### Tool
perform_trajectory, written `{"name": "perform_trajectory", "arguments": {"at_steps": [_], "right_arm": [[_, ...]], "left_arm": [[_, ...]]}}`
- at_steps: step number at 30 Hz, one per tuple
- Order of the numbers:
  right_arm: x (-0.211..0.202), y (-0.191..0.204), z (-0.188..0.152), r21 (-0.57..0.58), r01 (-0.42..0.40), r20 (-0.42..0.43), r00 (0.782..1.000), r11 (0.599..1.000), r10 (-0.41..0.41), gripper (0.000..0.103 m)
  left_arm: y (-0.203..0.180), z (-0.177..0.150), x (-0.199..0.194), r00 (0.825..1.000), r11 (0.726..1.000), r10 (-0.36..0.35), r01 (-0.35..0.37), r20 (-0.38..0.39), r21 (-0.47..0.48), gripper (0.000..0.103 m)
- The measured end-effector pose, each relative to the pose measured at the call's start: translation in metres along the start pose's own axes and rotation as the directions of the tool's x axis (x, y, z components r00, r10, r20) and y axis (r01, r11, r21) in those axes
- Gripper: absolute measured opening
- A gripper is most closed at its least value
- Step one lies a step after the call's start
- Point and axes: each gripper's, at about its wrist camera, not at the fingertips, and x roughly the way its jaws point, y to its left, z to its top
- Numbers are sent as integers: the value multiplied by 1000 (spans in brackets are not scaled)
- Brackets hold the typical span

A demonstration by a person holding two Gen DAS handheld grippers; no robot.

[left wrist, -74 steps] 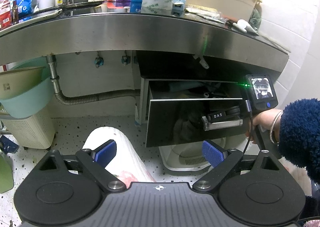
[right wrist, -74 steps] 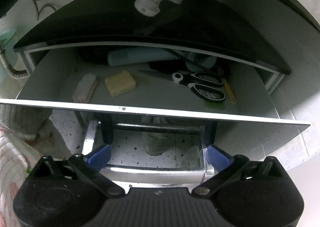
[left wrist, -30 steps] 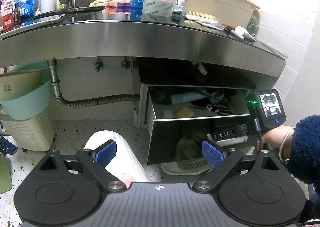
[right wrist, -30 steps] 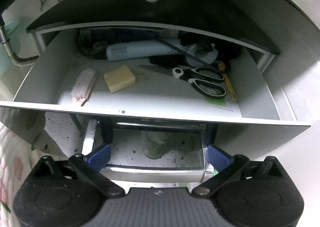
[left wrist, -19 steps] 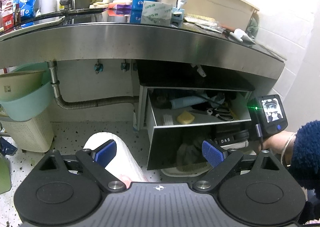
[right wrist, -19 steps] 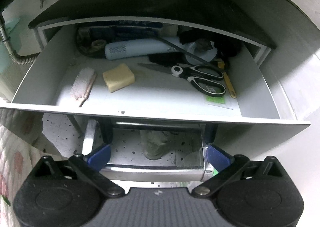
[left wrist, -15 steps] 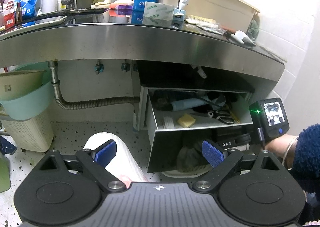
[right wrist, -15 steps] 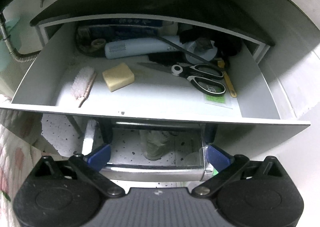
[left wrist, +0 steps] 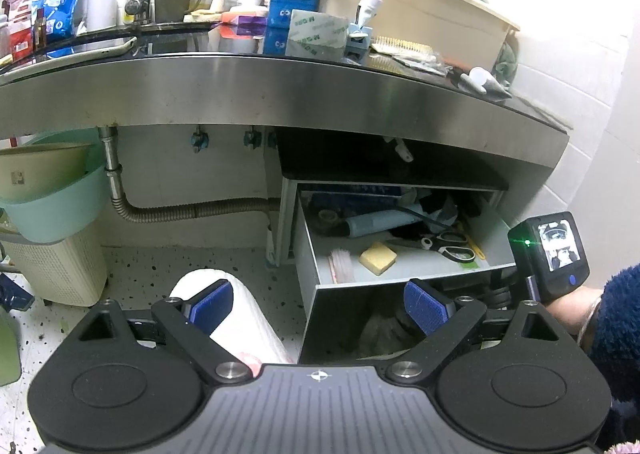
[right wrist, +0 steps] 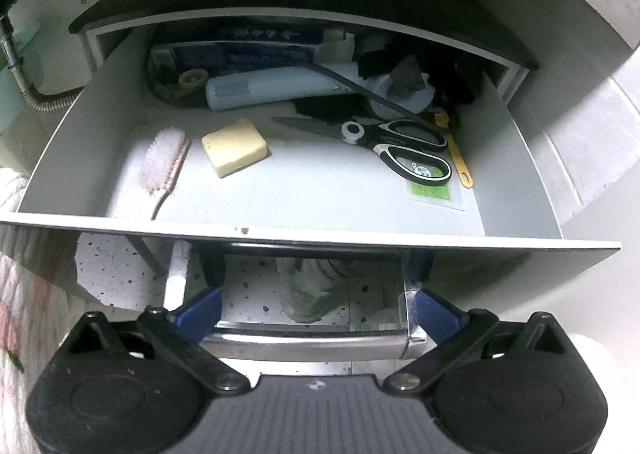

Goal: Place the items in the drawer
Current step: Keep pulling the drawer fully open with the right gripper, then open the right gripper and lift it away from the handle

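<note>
The drawer (right wrist: 312, 232) under the steel counter (left wrist: 280, 89) stands pulled out, its grey tray open to view. The right gripper (right wrist: 316, 312) sits at the drawer's chrome handle (right wrist: 304, 342), its blue-padded fingers (right wrist: 200, 310) spread wide to either end of the bar; whether the pads press the handle or only flank it cannot be told from this angle. Inside the drawer lie a pink-bristled brush (right wrist: 166, 165) at the left, a yellow bar of soap (right wrist: 234, 145) beside it, black-handled scissors (right wrist: 396, 143) to the right with a yellow-handled tool (right wrist: 458, 157) just beside them, and a pale blue cylindrical appliance (right wrist: 276, 87) across the back among dark clutter. The left gripper (left wrist: 318, 304) hovers in front of the cabinet, jaws wide apart and holding nothing. A sleeved hand (left wrist: 576, 306) grips the right device beside the drawer front.
</note>
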Motion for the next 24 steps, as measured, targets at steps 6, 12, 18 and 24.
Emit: {"name": "perform_trajectory", "arguments": {"at_steps": [6, 12, 18, 24], "right_arm": [[2, 0, 1, 4, 3, -13, 1000, 1000, -3, 103], [3, 0, 3, 3, 3, -31, 1000, 1000, -3, 103], [2, -2, 4, 10, -9, -35, 999, 1000, 9, 103], [3, -5, 5, 25, -18, -24, 1000, 1000, 19, 103]], "left_arm": [[0, 1, -1, 1000, 1000, 5, -5, 3, 2, 93], [-2, 2, 0, 1000, 1000, 5, -5, 0, 14, 93], [-4, 2, 0, 1000, 1000, 8, -8, -1, 23, 93], [-7, 3, 1, 1000, 999, 13, -13, -4, 36, 93]]}}
